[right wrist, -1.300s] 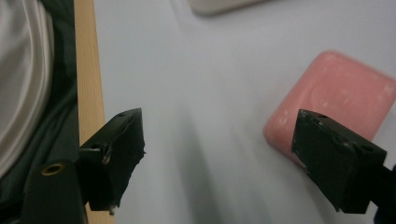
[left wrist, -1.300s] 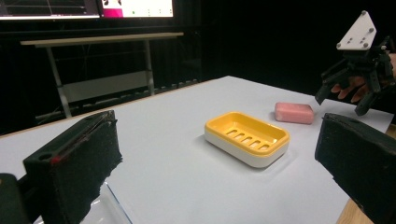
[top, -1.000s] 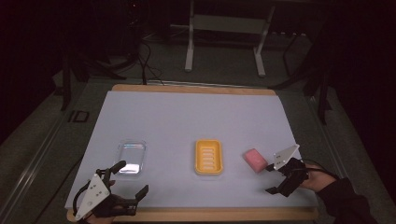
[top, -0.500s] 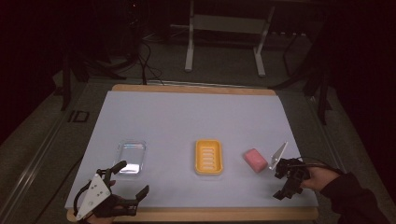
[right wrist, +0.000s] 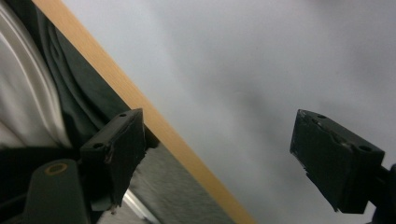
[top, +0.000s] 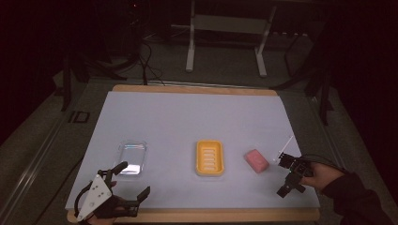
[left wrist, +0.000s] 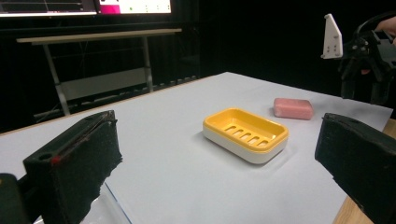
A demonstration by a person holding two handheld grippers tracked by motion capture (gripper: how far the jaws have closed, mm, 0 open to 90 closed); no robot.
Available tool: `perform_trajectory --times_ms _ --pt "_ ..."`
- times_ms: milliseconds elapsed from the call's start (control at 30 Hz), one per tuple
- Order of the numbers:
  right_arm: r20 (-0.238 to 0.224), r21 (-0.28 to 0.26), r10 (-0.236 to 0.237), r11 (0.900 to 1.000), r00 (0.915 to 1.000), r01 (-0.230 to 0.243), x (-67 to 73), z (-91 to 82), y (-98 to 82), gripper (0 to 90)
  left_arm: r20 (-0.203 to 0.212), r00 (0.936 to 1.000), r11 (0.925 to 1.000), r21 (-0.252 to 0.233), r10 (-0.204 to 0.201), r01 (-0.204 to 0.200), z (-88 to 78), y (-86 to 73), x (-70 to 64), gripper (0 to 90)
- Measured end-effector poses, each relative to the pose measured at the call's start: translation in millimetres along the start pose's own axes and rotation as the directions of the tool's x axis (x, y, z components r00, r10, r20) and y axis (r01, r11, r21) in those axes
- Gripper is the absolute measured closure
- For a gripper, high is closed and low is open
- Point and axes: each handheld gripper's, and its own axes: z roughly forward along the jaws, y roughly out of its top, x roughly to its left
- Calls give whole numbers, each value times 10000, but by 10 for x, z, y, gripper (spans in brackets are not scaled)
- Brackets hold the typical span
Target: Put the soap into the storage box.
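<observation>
My right gripper (top: 288,177) hangs over the near right corner of the surface (top: 187,117), jaws spread wide and empty, tilted so its camera looks at bare sheet and the wooden edge. The pink soap bar (top: 256,160) lies just beside it, toward my other hand, and the yellow soap dish (top: 209,157) sits beyond that. My left gripper (top: 117,194) rests at the near left edge, also wide and empty, with the clear lid (top: 131,157) just ahead of it.

The risk I see: reaching for the soap from this tilt, one jaw could clip it and shove it along the smooth sheet, or skid it into the dish.

Count: one soap, one dish, one clear lid, two grippers.
</observation>
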Motion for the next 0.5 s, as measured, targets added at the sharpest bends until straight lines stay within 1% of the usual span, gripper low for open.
perform_trajectory --times_ms 67,200,233,267,367,500 --pt "0 13 214 9998 9998 -214 -15 -11 2 198 -9 10000 10000 1 0 0 0 0 2 3" --pt "440 80 628 9980 9971 -632 -8 -18 18 191 1 10000 10000 0 -6 6 2 0 3 3" --pt "488 99 710 9974 9963 -715 -7 -16 24 190 -5 10000 10000 -1 -6 6 2 0 3 3" --pt "503 111 784 9968 9957 -791 -8 -12 27 190 1 10000 10000 -9 -9 9 1 0 3 3" --pt "536 224 1285 9913 9903 -1298 0 1 45 202 -7 10000 10000 -22 -21 21 0 1 3 3" --pt "631 119 1498 9885 9867 -1508 2 12 71 207 -8 10000 10000 -19 -19 19 1 1 3 3"
